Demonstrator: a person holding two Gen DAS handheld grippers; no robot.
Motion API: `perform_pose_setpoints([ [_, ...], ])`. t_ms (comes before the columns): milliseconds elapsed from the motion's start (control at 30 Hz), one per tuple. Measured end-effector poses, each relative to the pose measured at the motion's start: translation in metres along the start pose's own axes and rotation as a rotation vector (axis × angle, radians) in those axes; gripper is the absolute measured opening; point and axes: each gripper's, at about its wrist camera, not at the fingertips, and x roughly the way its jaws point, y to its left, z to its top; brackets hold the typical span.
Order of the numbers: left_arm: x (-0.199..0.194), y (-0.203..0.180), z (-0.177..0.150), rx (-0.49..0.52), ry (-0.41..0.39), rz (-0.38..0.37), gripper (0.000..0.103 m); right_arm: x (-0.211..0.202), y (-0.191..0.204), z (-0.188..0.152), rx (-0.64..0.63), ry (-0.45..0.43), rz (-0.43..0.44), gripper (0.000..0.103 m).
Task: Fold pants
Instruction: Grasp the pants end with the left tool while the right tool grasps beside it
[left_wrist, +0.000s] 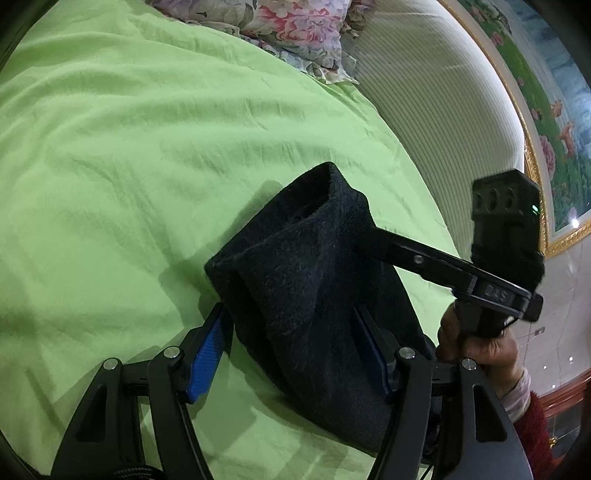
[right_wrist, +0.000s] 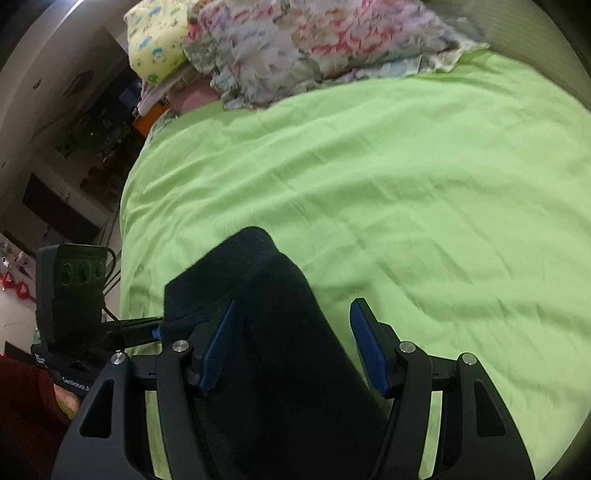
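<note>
The black fleece pants (left_wrist: 306, 280) hang bunched above the green bed sheet (left_wrist: 129, 166). In the left wrist view my left gripper (left_wrist: 291, 332) has its blue pads wide apart with the cloth draped between them. My right gripper's fingers (left_wrist: 417, 258) reach into the cloth from the right, tips hidden. In the right wrist view the pants (right_wrist: 273, 350) drape over the left blue pad (right_wrist: 218, 347). My right gripper (right_wrist: 291, 332) stands wide open. The left gripper body (right_wrist: 70, 295) shows at the left, its tip at the cloth's edge.
Floral pillows (left_wrist: 291, 26) lie at the head of the bed, also in the right wrist view (right_wrist: 314, 40). A ribbed white headboard (left_wrist: 443, 122) curves along the right. The bed's left edge (right_wrist: 125, 229) drops to a cluttered floor. A yellow printed cloth (right_wrist: 155, 40) sits by the pillows.
</note>
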Motion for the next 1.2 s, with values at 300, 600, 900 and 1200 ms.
perform_pose_setpoints([
  [300,0.005,0.007,0.006,-0.045,0.017,-0.012,0.026,0.000,0.006,-0.007,-0.007,-0.030,0.027,0.026],
  [600,-0.011,-0.018,0.007,0.002,-0.006,-0.030,0.022,-0.039,0.020,-0.015,0.000,-0.125,0.029,0.023],
  [900,-0.042,-0.085,-0.008,0.157,-0.034,-0.118,0.020,-0.122,0.029,-0.054,0.047,-0.305,0.031,0.021],
  [1200,-0.058,-0.175,-0.042,0.332,0.000,-0.222,0.019,-0.198,0.025,-0.118,0.107,-0.456,-0.007,0.020],
])
